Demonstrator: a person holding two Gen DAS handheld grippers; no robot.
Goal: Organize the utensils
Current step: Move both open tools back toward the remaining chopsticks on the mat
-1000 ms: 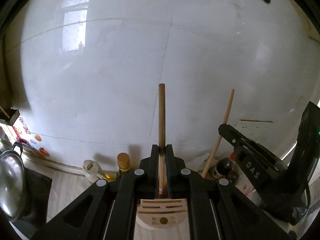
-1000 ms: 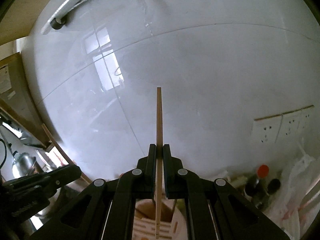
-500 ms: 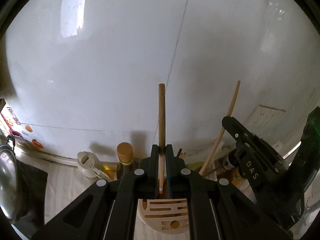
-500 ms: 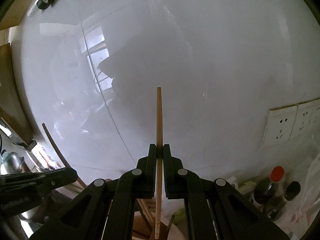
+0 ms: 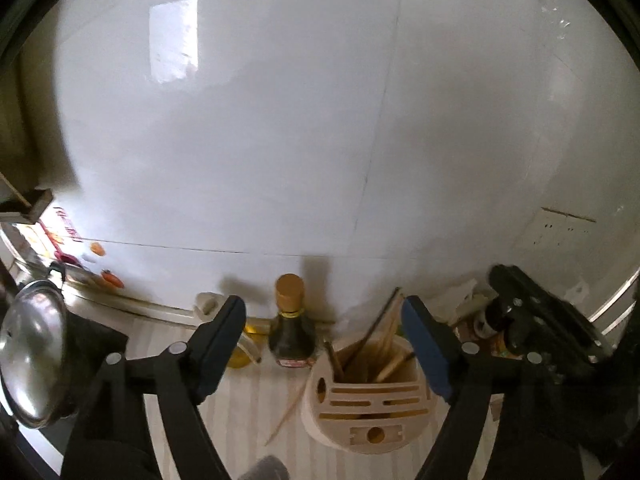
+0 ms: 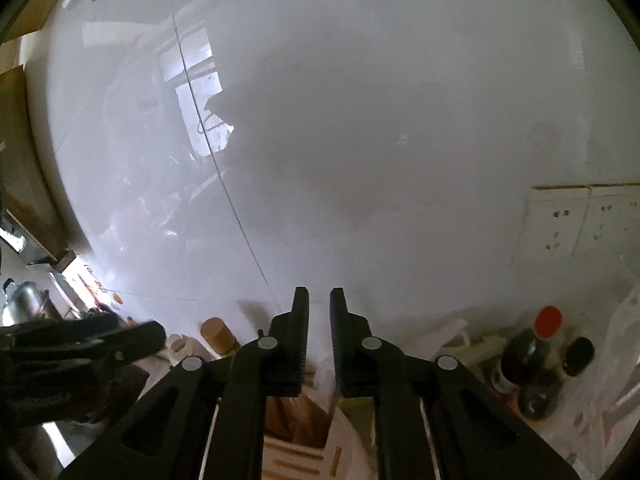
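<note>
The left gripper is opening, its jaws spread wide with nothing between them, above a wooden utensil holder on the counter near the back wall. Several chopsticks stand in the holder; 1 chopstick lies on the counter beside it. The right gripper is also opening, its narrow gap empty, above the same holder

pale wooden slotted utensil holder, dark bottle with tan cap
</note>
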